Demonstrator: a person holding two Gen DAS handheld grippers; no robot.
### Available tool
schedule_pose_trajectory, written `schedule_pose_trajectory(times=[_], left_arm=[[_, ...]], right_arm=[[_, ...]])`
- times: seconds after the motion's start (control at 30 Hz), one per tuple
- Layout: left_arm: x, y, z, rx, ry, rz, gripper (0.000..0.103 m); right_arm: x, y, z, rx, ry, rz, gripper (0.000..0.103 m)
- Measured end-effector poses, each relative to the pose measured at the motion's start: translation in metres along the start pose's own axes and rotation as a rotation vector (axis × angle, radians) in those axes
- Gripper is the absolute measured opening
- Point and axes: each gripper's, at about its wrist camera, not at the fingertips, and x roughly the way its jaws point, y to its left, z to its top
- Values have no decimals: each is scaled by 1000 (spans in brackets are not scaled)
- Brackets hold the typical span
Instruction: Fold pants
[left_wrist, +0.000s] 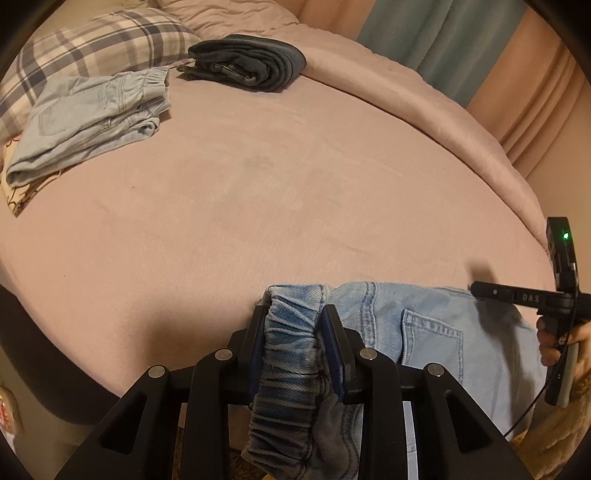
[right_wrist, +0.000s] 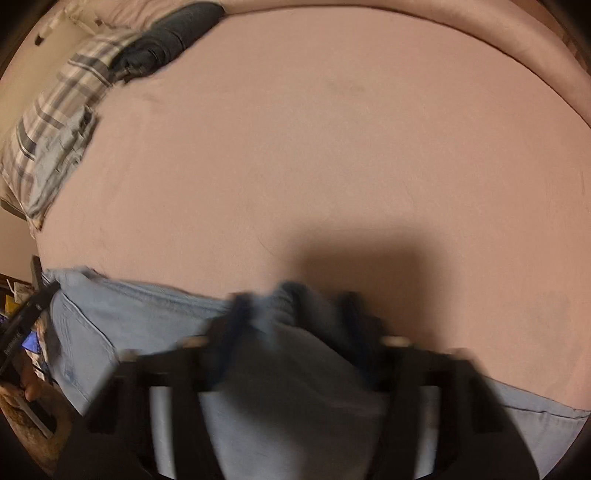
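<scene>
Light blue denim pants (left_wrist: 424, 332) with an elastic waistband lie at the near edge of the pink bed (left_wrist: 258, 203). My left gripper (left_wrist: 295, 317) is shut on the bunched waistband (left_wrist: 291, 354). The right gripper's body (left_wrist: 532, 299) shows at the right edge of the left wrist view, over the pants' back pocket. In the blurred right wrist view, my right gripper (right_wrist: 295, 299) is shut on a fold of the same pants (right_wrist: 147, 325), which spread out to the left. The left gripper's body (right_wrist: 26, 325) shows at the left edge there.
A folded light blue pair of jeans (left_wrist: 92, 118) and a folded dark pair (left_wrist: 247, 62) lie at the far left of the bed, by a plaid pillow (left_wrist: 103, 44). Curtains (left_wrist: 480, 55) hang behind the bed at the right.
</scene>
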Motion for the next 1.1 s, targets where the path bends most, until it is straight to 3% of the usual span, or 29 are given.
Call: schedule_pose_trajectory(times=[0.2, 0.27, 0.33, 0.37, 0.43, 0.57, 0.7, 0.73, 0.83, 0.87, 0.97, 1.1], left_arm=[[-17, 3, 6, -31, -34, -38, 32], [-20, 1, 8, -17, -46, -23, 32], [-16, 0, 9, -11, -43, -20, 32], [-13, 0, 9, -8, -33, -5, 32], [-4, -3, 7, 13, -19, 29, 32], [7, -4, 3, 29, -9, 69, 38], [12, -4, 2, 21, 2, 75, 39], [13, -4, 1, 24, 0, 78, 39], [13, -5, -1, 33, -7, 90, 41], [13, -4, -2, 28, -8, 90, 44], [14, 3, -3, 4, -2, 79, 51], [15, 8, -3, -23, 9, 54, 53]], right_arm=[[-23, 12, 4, 31, -75, -20, 11], [-40, 10, 5, 29, -122, 4, 3], [-46, 17, 12, 7, -176, 85, 1], [-41, 21, 17, 2, -152, 103, 1], [-29, 23, 21, 28, -103, -7, 3], [-27, 22, 17, 30, -111, -4, 5], [-31, 16, 8, 9, -84, -114, 7], [-31, 15, 5, 4, -71, -131, 11], [-39, 4, -5, -7, -69, -203, 54], [-39, 5, -3, -9, -78, -235, 62], [-42, -10, -11, 2, -55, -209, 61], [-52, -14, -17, 13, -75, -185, 61]])
